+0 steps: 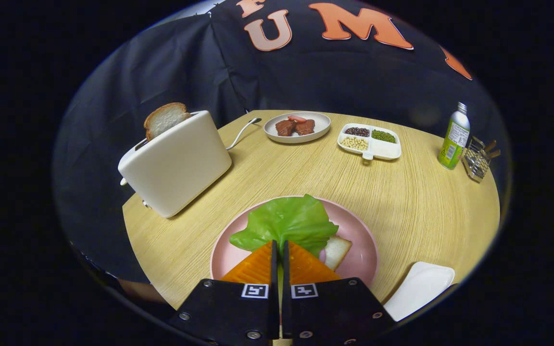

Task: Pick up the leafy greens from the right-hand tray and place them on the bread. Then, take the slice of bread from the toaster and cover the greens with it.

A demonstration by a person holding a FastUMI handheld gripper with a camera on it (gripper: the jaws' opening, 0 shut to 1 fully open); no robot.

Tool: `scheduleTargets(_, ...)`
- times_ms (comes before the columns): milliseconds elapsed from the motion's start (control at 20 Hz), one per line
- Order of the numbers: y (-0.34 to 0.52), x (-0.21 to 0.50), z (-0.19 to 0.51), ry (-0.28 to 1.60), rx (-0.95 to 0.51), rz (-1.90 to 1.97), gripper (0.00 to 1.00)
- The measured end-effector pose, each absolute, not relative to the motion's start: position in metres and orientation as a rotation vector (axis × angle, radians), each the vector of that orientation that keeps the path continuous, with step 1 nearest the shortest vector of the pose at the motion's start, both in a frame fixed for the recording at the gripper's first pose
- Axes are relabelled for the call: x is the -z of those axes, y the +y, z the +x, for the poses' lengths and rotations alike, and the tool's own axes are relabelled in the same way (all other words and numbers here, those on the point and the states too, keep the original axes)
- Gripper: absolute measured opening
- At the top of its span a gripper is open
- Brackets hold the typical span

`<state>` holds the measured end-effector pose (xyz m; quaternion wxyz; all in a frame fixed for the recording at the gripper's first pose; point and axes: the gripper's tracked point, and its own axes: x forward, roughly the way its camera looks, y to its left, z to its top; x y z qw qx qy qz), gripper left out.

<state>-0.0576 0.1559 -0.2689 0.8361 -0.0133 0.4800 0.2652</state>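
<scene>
The gripper [279, 246] is seen with its two fingers drawn nearly together, only a thin slit left between them, and the near edge of the leafy greens [286, 222] appears to be pinched in that slit. The greens are spread over a slice of bread [336, 251] on the pink plate [361, 240], just ahead of the fingers; only a corner of that bread is left uncovered, to the right of the fingertips. A white tray [419, 288] is set close by on the right, near the edge of the wooden table [402, 202]. Farther off to the left, a white toaster [176, 166] is placed, with a second slice of bread [164, 118] standing up out of its slot. Beyond the plate, a round dish of meat pieces [297, 127] and a divided dish of beans [370, 141] are laid, and at the far right a bottle [455, 137] is stood beside a small wire rack [479, 161].
</scene>
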Motion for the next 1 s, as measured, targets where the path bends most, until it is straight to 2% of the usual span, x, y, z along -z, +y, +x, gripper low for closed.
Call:
scheduleTargets(150, 0.146, 0.277, -0.055, 1.036, -0.526, -0.039, 0.05)
scheduleTargets(400, 0.142, 0.284, -0.055, 1.066, -0.521, -0.041, 0.18)
scheduleTargets(800, 0.154, 0.287, -0.065, 1.101, -0.56, -0.002, 0.19)
scheduleTargets(1000, 0.149, 0.279, -0.055, 1.076, -0.514, 0.014, 0.32)
